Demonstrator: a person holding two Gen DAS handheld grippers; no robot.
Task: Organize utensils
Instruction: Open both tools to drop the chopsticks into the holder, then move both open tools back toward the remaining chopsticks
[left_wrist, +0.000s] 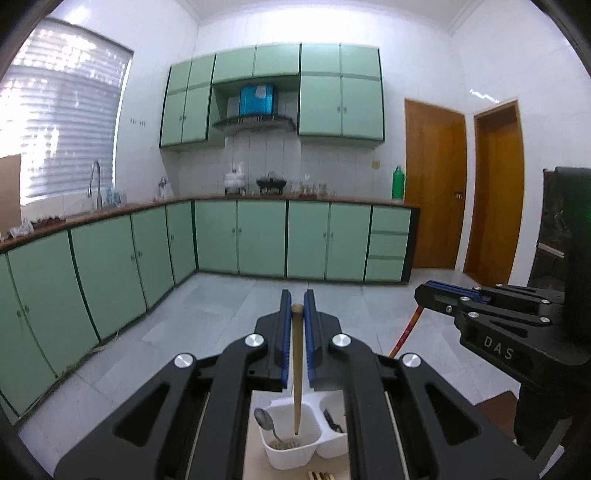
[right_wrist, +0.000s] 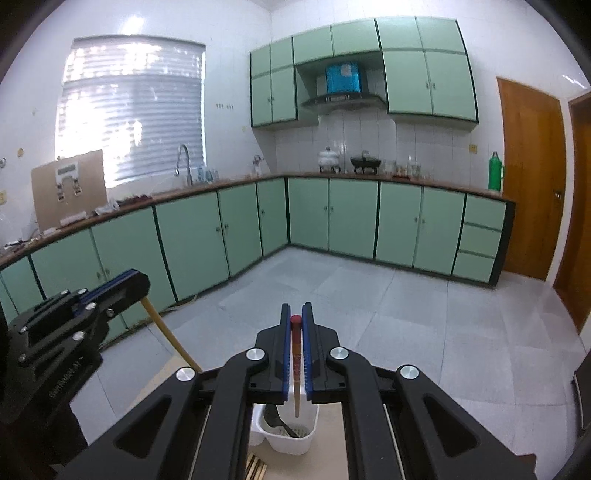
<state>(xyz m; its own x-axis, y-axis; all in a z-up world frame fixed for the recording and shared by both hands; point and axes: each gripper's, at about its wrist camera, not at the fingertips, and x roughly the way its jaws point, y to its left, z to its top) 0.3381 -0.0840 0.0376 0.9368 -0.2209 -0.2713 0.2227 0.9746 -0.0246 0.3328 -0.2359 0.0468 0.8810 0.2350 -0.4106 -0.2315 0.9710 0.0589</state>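
Note:
My left gripper (left_wrist: 297, 299) is shut on a plain wooden chopstick (left_wrist: 297, 369) that hangs with its tip over a white utensil caddy (left_wrist: 291, 452). A metal spoon (left_wrist: 266, 422) leans in that compartment; a dark utensil (left_wrist: 332, 421) lies in the compartment to its right. My right gripper (right_wrist: 295, 314) is shut on a red-topped chopstick (right_wrist: 296, 369) whose tip hangs over the caddy (right_wrist: 291, 443), above a dark spoon (right_wrist: 280, 419). Each gripper shows in the other's view, the right gripper (left_wrist: 428, 291) and the left gripper (right_wrist: 136, 282), both with sticks held.
The caddy stands on a beige table (right_wrist: 229, 417) with more chopsticks (right_wrist: 256, 467) at its near edge. Beyond are a grey tiled floor (right_wrist: 406, 314), green cabinets (right_wrist: 351, 218), a counter with sink and wooden doors (right_wrist: 532, 177).

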